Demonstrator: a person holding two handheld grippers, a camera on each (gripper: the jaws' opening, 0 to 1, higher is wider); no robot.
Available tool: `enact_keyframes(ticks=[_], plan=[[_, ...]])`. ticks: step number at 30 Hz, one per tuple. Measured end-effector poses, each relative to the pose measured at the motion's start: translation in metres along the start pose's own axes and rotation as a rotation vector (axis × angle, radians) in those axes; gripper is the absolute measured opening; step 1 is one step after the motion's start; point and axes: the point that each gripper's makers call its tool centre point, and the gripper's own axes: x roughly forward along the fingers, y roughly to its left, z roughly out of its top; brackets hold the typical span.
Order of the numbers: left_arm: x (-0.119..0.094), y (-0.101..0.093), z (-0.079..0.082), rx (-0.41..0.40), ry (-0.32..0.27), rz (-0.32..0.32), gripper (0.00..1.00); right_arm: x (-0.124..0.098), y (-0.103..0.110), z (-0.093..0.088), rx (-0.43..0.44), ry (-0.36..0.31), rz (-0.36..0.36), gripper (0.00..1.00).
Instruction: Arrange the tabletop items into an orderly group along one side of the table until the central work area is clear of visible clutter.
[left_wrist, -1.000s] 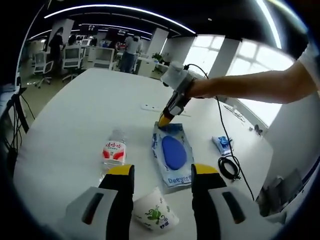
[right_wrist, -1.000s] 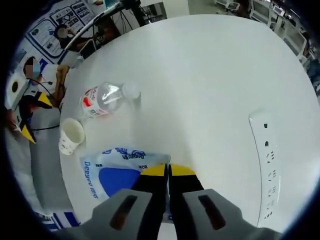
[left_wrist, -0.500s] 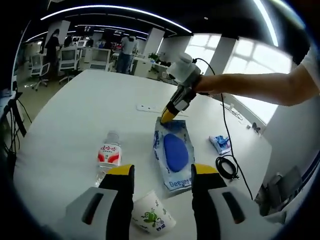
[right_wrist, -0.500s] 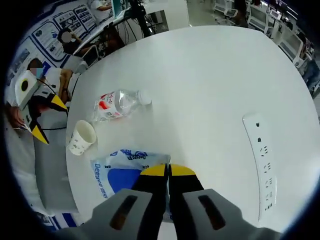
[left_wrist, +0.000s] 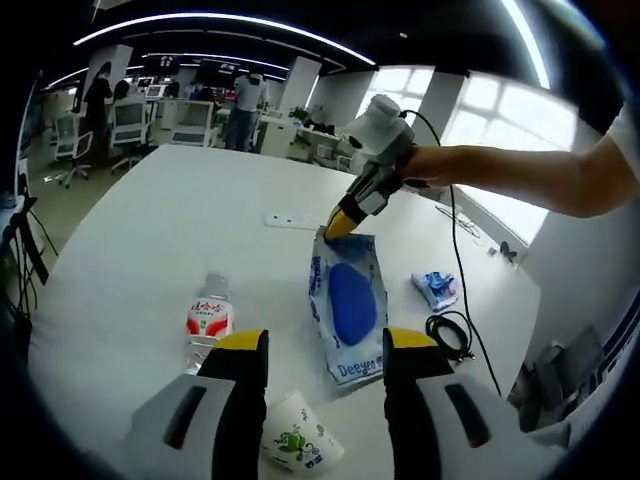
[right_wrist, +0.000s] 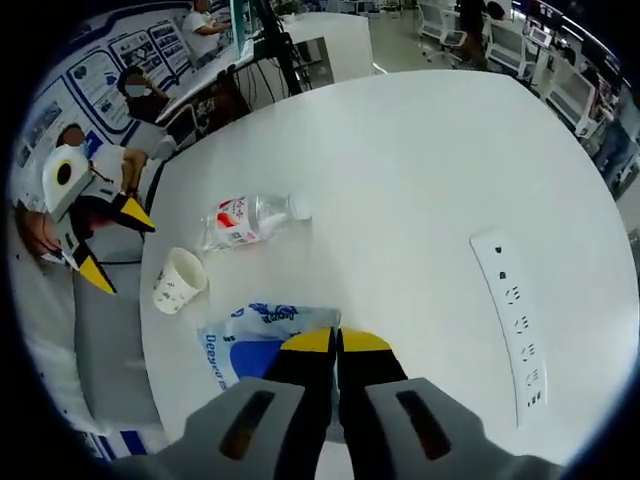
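While our right gripper (left_wrist: 338, 224) pinches the wipes pack (left_wrist: 346, 312), our spread left gripper (left_wrist: 325, 345) flanks a paper cup (left_wrist: 297, 448), bottle (left_wrist: 207, 321) nearby.

A smooth, matt white table top (left_wrist: 150, 230) is seen. A clear plastic water bottle with a red label (left_wrist: 207, 322) looks glossy, as does the soft blue-and-white plastic wipes pack (left_wrist: 345, 310). A printed white paper cup (left_wrist: 297, 447) appears matt.

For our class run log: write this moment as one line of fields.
right gripper: shut on wipes pack | left gripper: open, idle | water bottle, paper cup: lying on table
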Motion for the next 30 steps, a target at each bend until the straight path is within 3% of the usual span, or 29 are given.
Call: enact_keyframes(ticks=[30], plan=[[0.017,-0.032,0.007,0.066,0.029,-0.08,0.45,-0.086,0.028,-0.013,0.1,-0.227,-0.08,0.0]])
